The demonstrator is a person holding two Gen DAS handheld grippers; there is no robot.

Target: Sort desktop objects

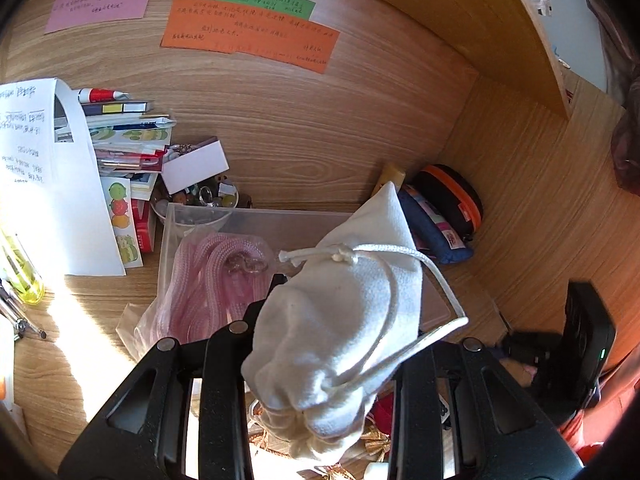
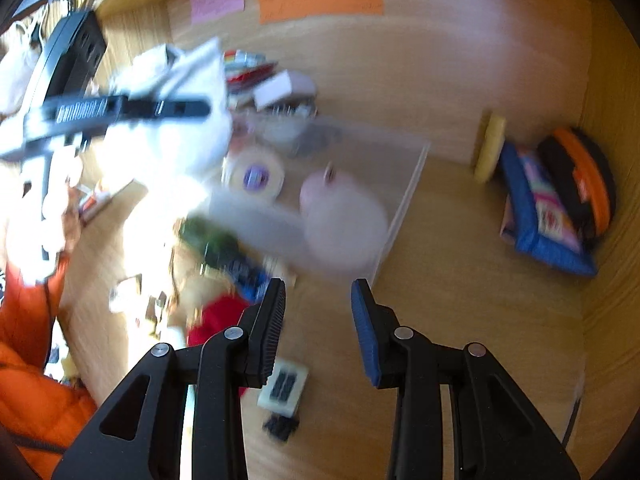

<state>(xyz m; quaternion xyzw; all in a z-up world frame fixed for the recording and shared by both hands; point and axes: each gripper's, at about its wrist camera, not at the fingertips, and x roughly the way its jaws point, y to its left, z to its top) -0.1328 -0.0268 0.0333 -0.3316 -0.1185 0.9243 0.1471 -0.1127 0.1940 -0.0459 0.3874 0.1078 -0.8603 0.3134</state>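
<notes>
Left wrist view: left tongs clamp a white drawstring cloth pouch, held over the clear plastic bin (pink cord bundle already inside); right tongs parted, empty; much clutter left on the wooden desk.

The right gripper hangs over the wooden bench with its jaws apart and nothing between them. The view is blurred. At twelve o'clock from the jaws stands a clear plastic box, holding a pink bundle and a tape roll. At two o'clock a blue pouch leans beside a black case with an orange band. At ten o'clock the left gripper holds a white bag. An orange sleeve fills eight o'clock.
</notes>
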